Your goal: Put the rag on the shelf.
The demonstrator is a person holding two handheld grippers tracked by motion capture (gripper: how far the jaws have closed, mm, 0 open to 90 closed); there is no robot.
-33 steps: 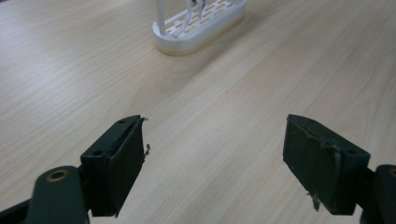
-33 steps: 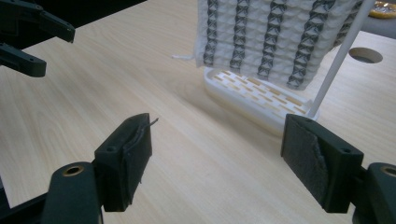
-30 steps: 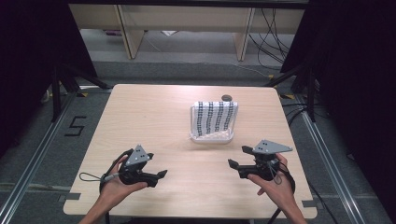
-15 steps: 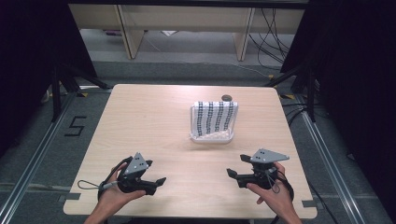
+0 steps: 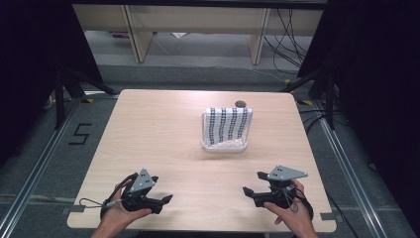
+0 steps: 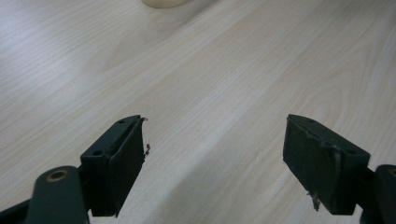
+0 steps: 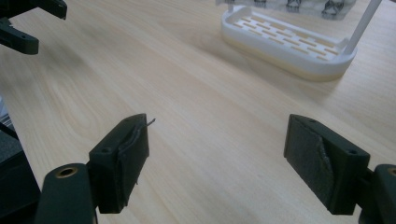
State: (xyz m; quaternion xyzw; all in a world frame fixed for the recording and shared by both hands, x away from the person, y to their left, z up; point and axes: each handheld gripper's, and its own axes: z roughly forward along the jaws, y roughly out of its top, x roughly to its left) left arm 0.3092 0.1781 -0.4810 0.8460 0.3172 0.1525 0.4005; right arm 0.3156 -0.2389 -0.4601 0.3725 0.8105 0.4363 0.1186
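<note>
Both grippers — left gripper, right gripper — rest wide open and empty at the wooden table's near edge, well apart from the white rack draped with a patterned cloth.

left gripper and right gripper drawn back toward the person

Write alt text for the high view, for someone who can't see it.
Two hands hold the left gripper and right gripper, both open, low over a wooden table. Farther back stands a white rack draped with a black-patterned cloth.

overhead forward-down, two low tabletop close-ups
</note>
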